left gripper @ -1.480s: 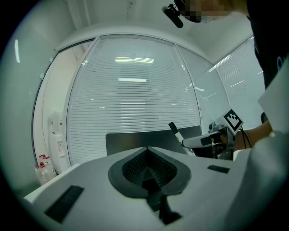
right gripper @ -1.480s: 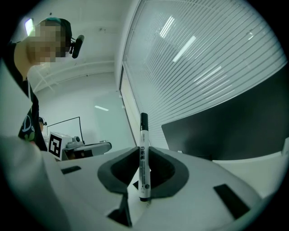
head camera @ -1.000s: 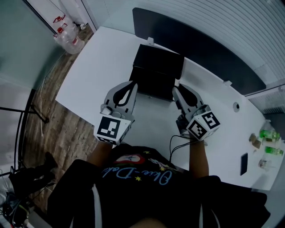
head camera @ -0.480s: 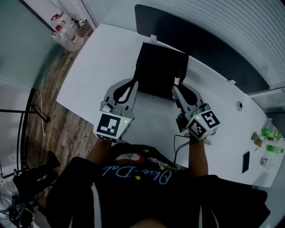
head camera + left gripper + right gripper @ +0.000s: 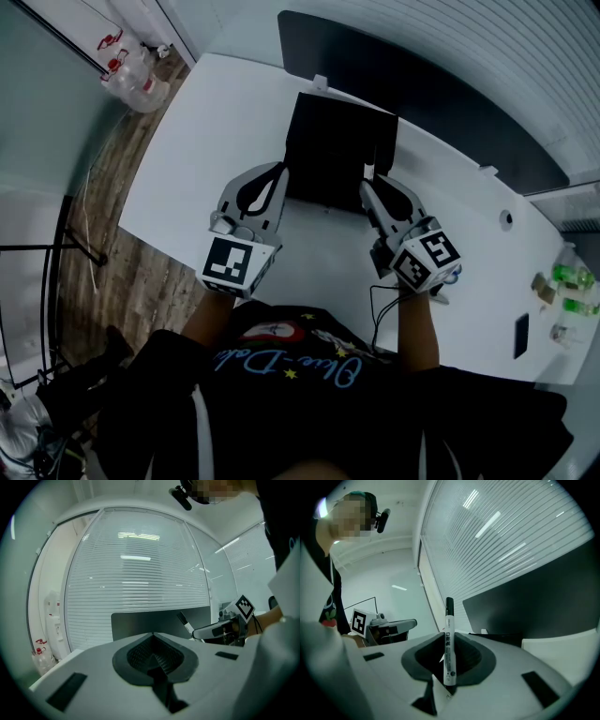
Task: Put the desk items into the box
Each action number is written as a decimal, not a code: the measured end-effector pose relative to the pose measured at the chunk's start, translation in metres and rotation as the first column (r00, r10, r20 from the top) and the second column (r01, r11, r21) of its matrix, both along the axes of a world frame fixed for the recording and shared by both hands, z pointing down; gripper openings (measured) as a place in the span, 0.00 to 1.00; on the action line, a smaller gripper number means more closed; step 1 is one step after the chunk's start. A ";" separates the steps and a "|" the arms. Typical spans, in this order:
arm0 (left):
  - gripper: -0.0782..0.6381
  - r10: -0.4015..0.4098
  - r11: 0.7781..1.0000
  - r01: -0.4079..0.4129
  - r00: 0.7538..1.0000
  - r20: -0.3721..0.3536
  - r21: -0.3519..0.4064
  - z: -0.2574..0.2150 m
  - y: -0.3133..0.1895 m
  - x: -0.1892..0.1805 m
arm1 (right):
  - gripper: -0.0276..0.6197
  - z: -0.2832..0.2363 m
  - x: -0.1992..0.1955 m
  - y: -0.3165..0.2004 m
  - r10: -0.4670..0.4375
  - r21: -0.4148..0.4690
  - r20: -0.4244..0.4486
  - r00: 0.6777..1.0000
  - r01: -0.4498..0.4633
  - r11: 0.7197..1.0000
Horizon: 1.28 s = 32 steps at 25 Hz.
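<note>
Both grippers now stand a little farther forward over the white desk (image 5: 211, 131) than one second ago. The tip of the left gripper (image 5: 280, 172) lies slightly further along the left side of the black box (image 5: 333, 141). The right gripper (image 5: 367, 185) has come closer to the near right part of the box, and the white body of its marker (image 5: 369, 169) now shows more clearly against the dark box. The head view has also shifted: less of the box's front wall shows.
</note>
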<state>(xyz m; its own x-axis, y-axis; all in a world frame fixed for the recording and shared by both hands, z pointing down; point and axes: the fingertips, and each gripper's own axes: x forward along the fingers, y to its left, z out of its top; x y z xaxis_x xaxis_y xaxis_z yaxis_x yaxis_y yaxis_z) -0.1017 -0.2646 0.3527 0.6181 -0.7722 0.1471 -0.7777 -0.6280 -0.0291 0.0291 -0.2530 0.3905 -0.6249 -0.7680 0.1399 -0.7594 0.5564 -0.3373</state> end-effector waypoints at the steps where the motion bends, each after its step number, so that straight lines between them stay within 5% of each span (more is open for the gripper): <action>1: 0.12 0.004 1.000 -0.004 1.000 0.000 -0.001 0.001 -0.002 0.000 | 0.15 0.002 0.000 -0.002 0.001 -0.002 -0.005 1.000 -0.001 1.000; 32: 0.12 -0.016 0.997 0.015 1.000 -0.014 -0.070 0.030 -0.042 -0.020 | 0.15 0.066 -0.037 -0.031 -0.104 -0.140 -0.161 0.982 0.081 0.987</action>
